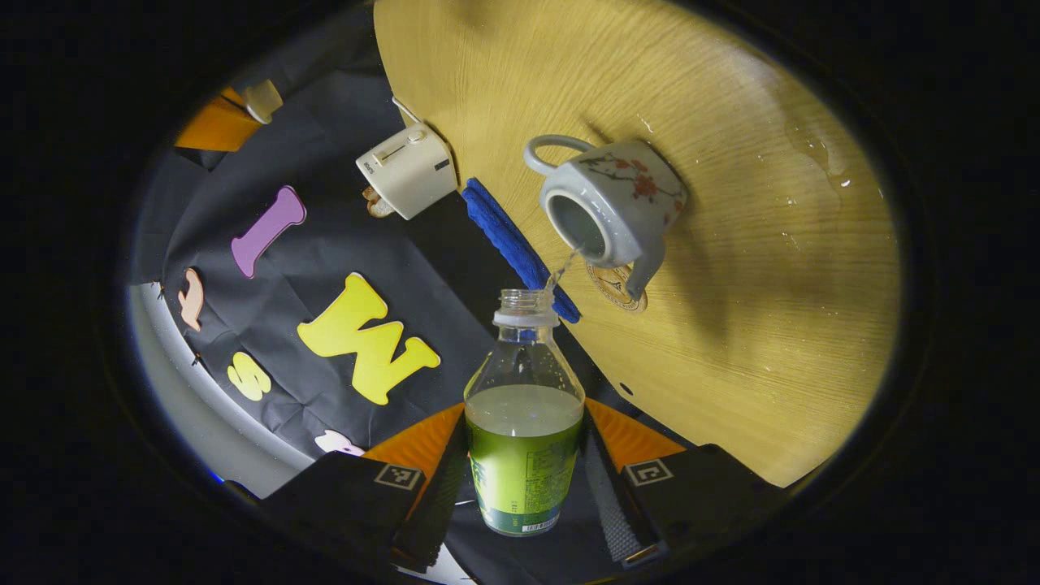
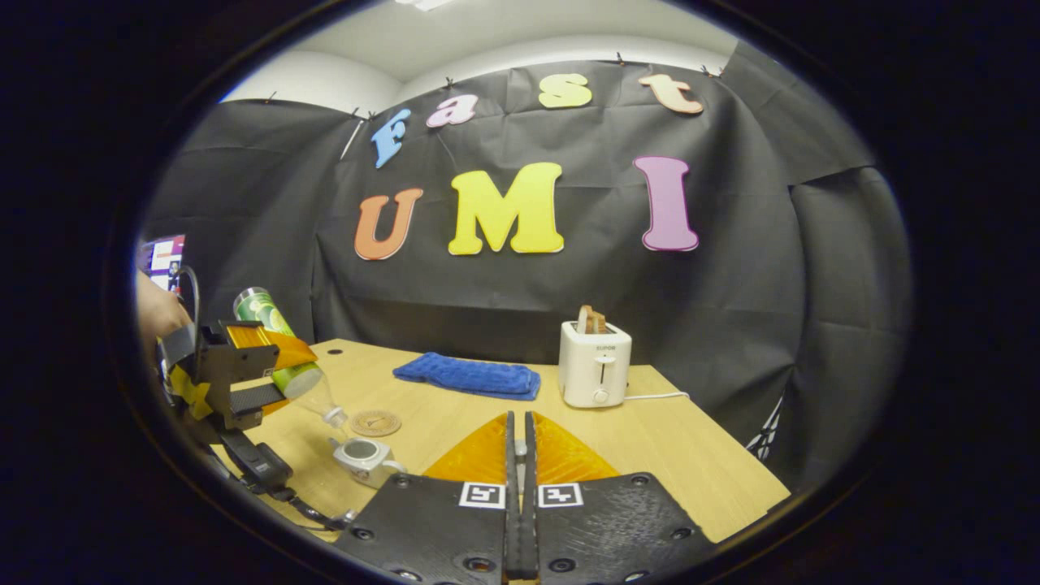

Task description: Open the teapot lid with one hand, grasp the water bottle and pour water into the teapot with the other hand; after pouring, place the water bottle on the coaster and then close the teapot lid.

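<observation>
Pouring stage, mid-task. My left gripper (image 1: 524, 479) clamps the water bottle (image 1: 524, 422) by its labelled body, both fingers pressing its sides, and tilts it so a thin stream runs from the uncapped neck into the teapot (image 1: 611, 207). Teapot: pale glazed ceramic with a red floral sprig, lid off, mouth open; the coaster (image 2: 374, 422) lies just beside it, bare. The bottle holds pale liquid to its shoulder. My right gripper (image 2: 517, 520) has its fingers closed together; whether they pinch the lid I cannot tell. Remaining, by my judgement: finish pouring, stand the bottle on the coaster, replace the lid.
</observation>
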